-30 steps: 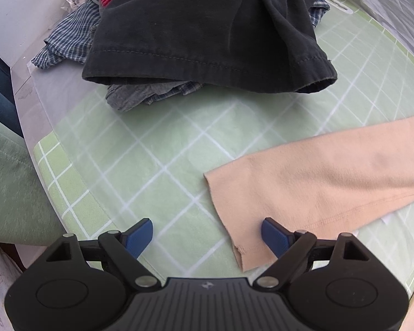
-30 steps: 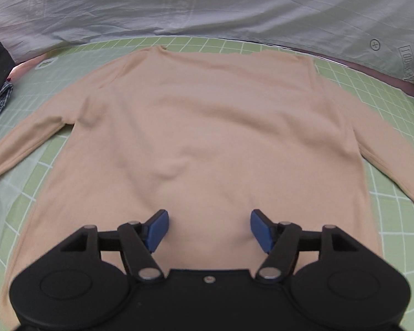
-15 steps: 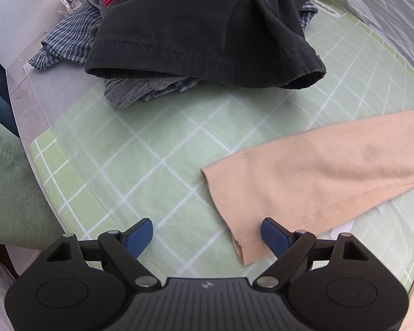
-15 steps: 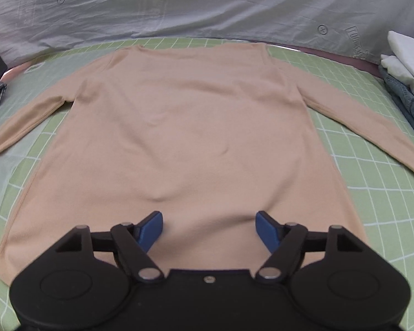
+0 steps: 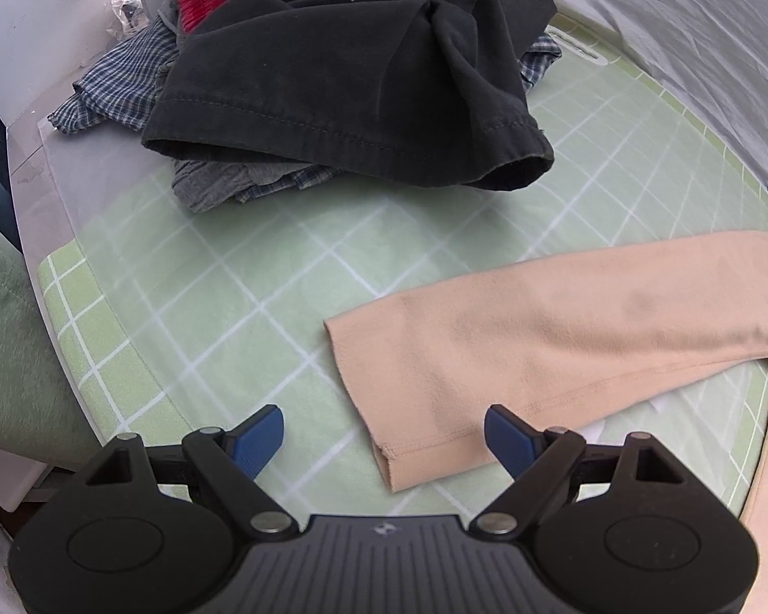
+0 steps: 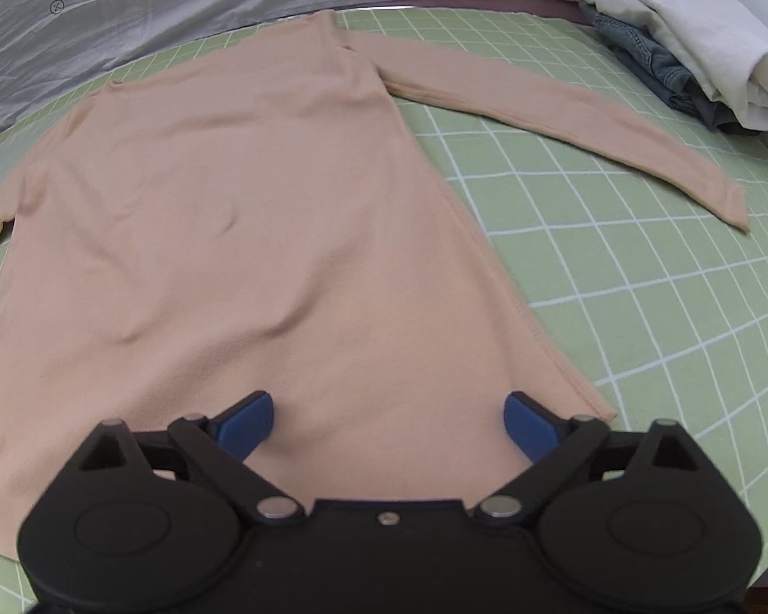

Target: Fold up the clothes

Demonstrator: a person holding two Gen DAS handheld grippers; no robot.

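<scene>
A peach long-sleeved top [image 6: 240,235] lies flat on the green checked mat [image 6: 614,276], neck far, hem near. Its right sleeve [image 6: 553,117] stretches out to the right. Its left sleeve [image 5: 553,337] shows in the left wrist view, cuff end near the camera. My left gripper [image 5: 384,440] is open and empty, just above the cuff [image 5: 389,450]. My right gripper [image 6: 386,424] is open and empty over the hem, near its right corner.
A heap of unfolded clothes, black garment [image 5: 343,82] over plaid shirts [image 5: 112,87], sits at the mat's far left. A folded stack, white cloth [image 6: 691,30] on jeans, sits far right. A grey printed sheet [image 6: 179,5] lies behind the mat. A green cushion [image 5: 10,358] is left.
My right gripper has swung right, bringing the right sleeve and folded stack into view. My left gripper has shifted so the cuff sits more centrally between its fingers. Both stay open.
</scene>
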